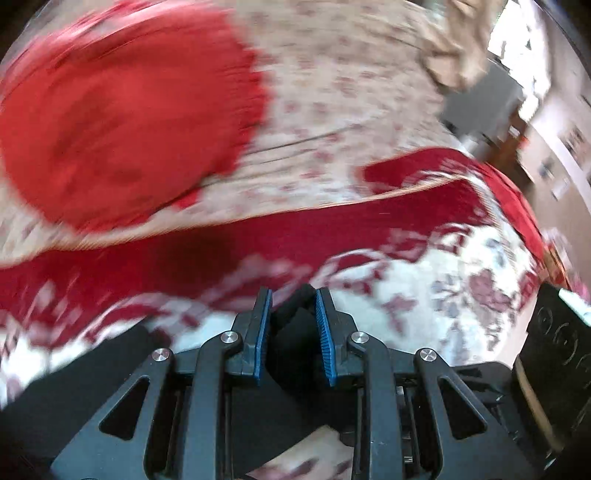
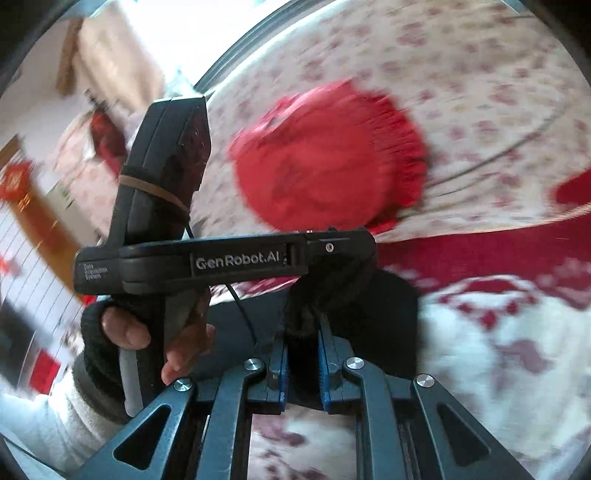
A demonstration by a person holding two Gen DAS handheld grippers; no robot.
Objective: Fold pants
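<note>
- Bedding is filling both views: a cream floral sheet (image 1: 351, 110) is lying farther out, and a red-and-white patterned blanket (image 1: 461, 280) is lying nearer the cameras, with its broad red band crossing the left wrist view.
- Both frames are showing motion blur; fine fabric detail is not readable.
- A red garment (image 1: 122, 122) with a frilled or ribbed edge is lying on the floral sheet, well apart from both grippers; it is also showing in the right wrist view (image 2: 332, 162).
- The left gripper (image 1: 293, 310) is clamping a fold of the black pants (image 1: 288, 328) between its blue pads (image 1: 323, 332); the jaws are standing narrowly apart, with the fabric filling the gap.
- More black pants fabric is trailing down and to the left beneath that gripper, over the patterned blanket.
- The right gripper (image 2: 303, 354) is pinching a bunched ridge of the black pants (image 2: 391, 317) between its blue pads, jaws drawn close onto the cloth.
- In the right wrist view the left gripper's body, marked "GenRobot.AI", is sitting just ahead, crossing the frame sideways, and the black cloth is rising to its tip (image 2: 354, 251).
- The left hand (image 2: 159, 332), in a black fingerless glove, is wrapping that gripper's handle.
- A bright window (image 2: 192, 33) and blurred room furnishings are sitting at the left edge of the right wrist view.
</note>
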